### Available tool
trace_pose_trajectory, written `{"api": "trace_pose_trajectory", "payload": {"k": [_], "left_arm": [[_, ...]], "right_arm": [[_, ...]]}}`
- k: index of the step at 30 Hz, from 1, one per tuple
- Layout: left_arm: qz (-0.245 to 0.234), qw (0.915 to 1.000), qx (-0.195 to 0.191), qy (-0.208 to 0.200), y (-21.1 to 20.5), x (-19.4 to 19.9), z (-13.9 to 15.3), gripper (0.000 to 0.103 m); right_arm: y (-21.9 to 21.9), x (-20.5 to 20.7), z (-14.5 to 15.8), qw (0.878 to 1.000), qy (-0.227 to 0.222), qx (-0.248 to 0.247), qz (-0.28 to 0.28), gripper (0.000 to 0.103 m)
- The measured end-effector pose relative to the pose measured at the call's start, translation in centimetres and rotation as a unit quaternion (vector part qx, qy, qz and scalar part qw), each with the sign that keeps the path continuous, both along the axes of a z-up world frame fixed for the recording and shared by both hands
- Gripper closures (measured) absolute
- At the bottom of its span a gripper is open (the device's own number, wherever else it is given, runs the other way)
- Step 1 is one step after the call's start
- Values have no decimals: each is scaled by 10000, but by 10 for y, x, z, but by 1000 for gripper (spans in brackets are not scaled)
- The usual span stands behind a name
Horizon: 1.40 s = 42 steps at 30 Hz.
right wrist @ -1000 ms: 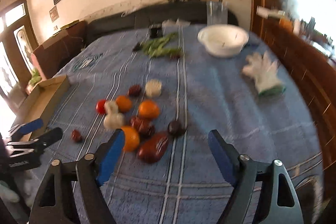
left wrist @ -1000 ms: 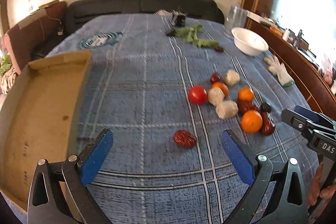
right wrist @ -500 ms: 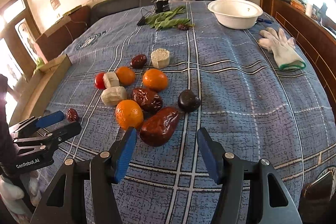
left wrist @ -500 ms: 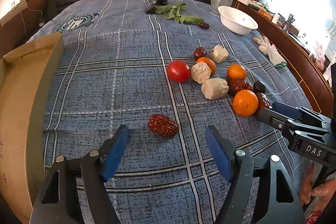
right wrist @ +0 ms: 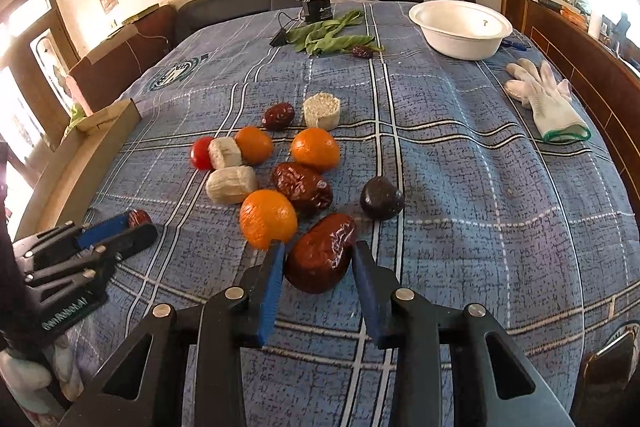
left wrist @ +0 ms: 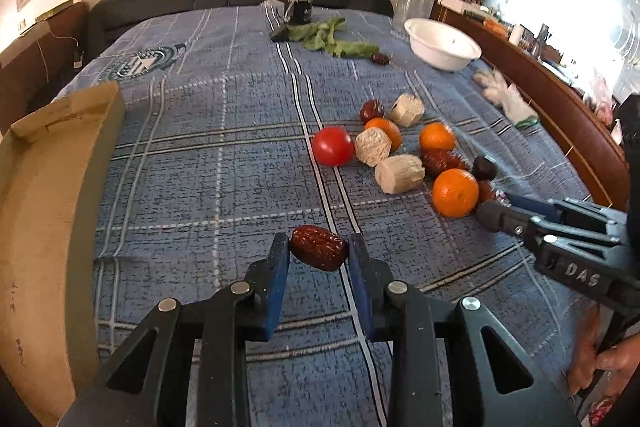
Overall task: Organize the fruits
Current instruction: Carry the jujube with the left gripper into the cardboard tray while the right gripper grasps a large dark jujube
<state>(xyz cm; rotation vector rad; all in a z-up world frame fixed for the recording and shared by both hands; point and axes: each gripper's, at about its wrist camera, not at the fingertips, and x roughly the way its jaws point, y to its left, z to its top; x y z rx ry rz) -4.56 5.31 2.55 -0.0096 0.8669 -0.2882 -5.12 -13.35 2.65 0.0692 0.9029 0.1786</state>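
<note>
Now both grippers are closing in on fruit at once, where a second ago each one hung wide open above the blue plaid cloth (right wrist: 460, 155).

In the left wrist view, the left gripper (left wrist: 319, 251) has shut on a small wrinkled red date (left wrist: 318, 253). Its blue pads touch the date at both ends. The date rests on the cloth, alone, well apart from the main heap of fruit. A second ago it lay ahead of the spread fingers, untouched.

In the right wrist view, the right gripper (right wrist: 319, 259) is closing around a larger, glossy brown date (right wrist: 322, 253). The jaws stand on either side of it, and the left pad seems to touch its skin, while a thin gap may remain on the right; I cannot tell for sure. This date lies at the near edge of the heap, just beside an orange tangerine (right wrist: 269, 219), which the left finger also comes very close to.

The rest of the heap sits untouched: two more tangerines, a red tomato (right wrist: 201, 153), pale cut chunks, another brown date and a dark round fruit (right wrist: 381, 198).

A cardboard tray (left wrist: 48, 195) lies along the left side of the cloth, and a white bowl (right wrist: 460, 27) stands far off to the right. Both appear empty, so sorting has barely begun. Judging by this, the two dates are the first pieces to be lifted away.
</note>
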Motion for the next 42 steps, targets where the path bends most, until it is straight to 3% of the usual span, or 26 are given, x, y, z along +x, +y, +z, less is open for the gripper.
{"api": "trace_pose_trajectory", "payload": {"k": [7,14,21,26,30,36,40,41,42], "left_arm": [[229,9987,-396,-206,37,-27,25,74],[695,9938,-818,-287,103,-44,46,74],[1383,9881,-579,-331,180,-32,62,74],[1681,9834,-629,-254,221,-36,54,74],[1876,9791,-783,-103,243,-33,38,74],[1844,9789,-876,-40,240,-33,29,74],[1815,9803,-772,-130,235,-40,34,74],[1819,9801,-777,-142,235,-41,35,74],[1818,9801,-787,-149,235,-42,36,74]], "right_arm": [[20,-24,26,9994,-278,129,152,67],[84,-32,57,9945,-497,361,844,71],[169,-16,75,9836,-554,453,1653,72],[180,-6,53,9852,-252,109,1690,72],[160,-6,22,9907,61,-64,1360,53],[152,-5,-7,9936,382,-224,1042,48],[141,-10,-8,9955,341,-18,883,51],[138,-13,-6,9955,325,66,889,64],[137,-15,-5,9951,308,100,930,67]]}}
